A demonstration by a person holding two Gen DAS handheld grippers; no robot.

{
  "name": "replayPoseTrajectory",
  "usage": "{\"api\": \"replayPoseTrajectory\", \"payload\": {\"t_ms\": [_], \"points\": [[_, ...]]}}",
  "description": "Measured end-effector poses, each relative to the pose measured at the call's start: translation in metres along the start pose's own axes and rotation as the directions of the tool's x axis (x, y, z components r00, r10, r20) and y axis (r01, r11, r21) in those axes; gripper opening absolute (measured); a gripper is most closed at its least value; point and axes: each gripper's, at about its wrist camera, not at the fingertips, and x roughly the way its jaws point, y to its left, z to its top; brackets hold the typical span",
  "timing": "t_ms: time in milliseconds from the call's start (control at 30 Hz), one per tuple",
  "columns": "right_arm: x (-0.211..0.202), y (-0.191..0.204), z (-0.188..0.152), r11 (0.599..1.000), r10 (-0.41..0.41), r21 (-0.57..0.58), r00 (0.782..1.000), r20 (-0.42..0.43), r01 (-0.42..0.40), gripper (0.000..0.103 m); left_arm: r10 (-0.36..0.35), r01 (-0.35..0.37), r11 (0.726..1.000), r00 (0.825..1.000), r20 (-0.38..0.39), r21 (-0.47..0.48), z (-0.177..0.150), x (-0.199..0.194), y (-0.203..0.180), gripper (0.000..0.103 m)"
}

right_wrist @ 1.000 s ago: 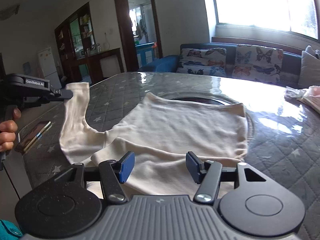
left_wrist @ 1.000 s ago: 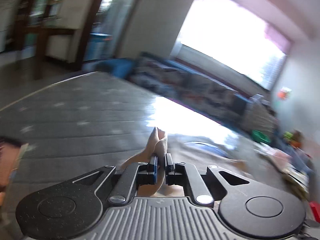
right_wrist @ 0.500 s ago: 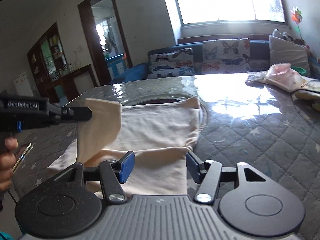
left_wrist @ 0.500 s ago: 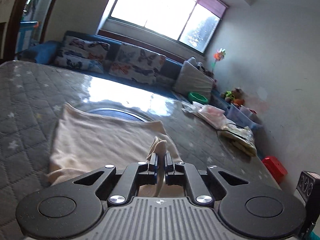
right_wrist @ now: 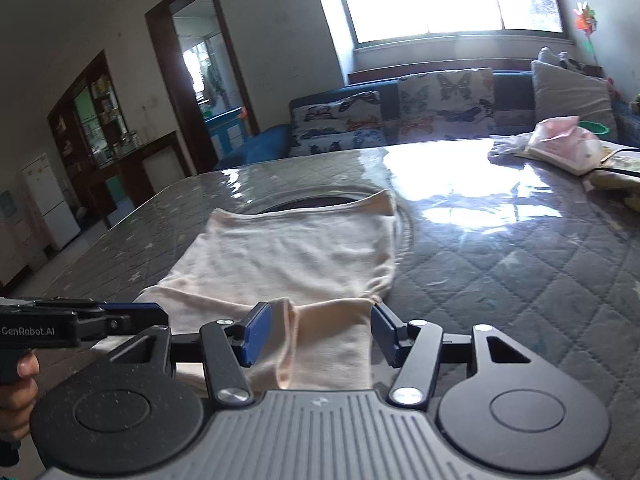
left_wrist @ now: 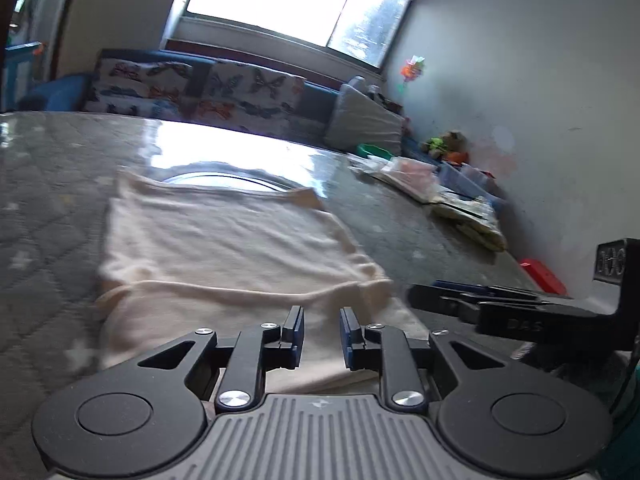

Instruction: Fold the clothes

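Observation:
A cream garment lies flat on the grey quilted table, with its sleeves folded in over its near part. It also shows in the right wrist view. My left gripper is open and empty just above the garment's near edge. My right gripper is open and empty over the folded sleeve. The right gripper shows at the right of the left wrist view. The left gripper shows at the left of the right wrist view.
A pile of pink and patterned clothes lies at the table's far right. A round inset sits in the table behind the garment. A sofa with butterfly cushions stands beyond the table.
My left gripper carried the sleeve to the right over the garment, then opened and let it go. The sleeve now lies folded on the garment. My right gripper stayed open.

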Motion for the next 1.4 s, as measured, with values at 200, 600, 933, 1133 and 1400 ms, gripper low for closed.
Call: {"api": "replayPoseTrajectory", "payload": {"t_ms": [200,600,933,1133,1400], "points": [[0.017,0.017,-0.002,0.998,0.054,-0.031,0.997,-0.047,-0.056,0.052,0.205,-0.199,0.965,0.979,0.017,-0.170,0.002,-0.014,0.059,0.025],[0.037,0.033,-0.007,0.995,0.070,-0.065,0.992,-0.104,-0.077,0.052,0.214,-0.221,0.937,0.975,-0.055,-0.272,-0.001,0.002,0.088,0.009],[0.042,0.028,-0.007,0.994,0.077,-0.067,0.990,-0.115,-0.085,0.052,0.372,-0.372,0.882,0.927,-0.056,-0.288,0.001,-0.014,0.092,0.017],[0.035,0.031,0.000,0.993,0.089,-0.075,0.994,-0.058,-0.093,0.048,0.269,-0.259,0.951,0.962,0.040,-0.171,0.009,-0.017,0.064,0.015],[0.048,0.050,0.003,0.975,0.144,-0.161,0.987,-0.074,-0.154,0.046,0.199,-0.202,0.971,0.979,-0.035,-0.126,0.004,0.016,0.062,0.018]]}}
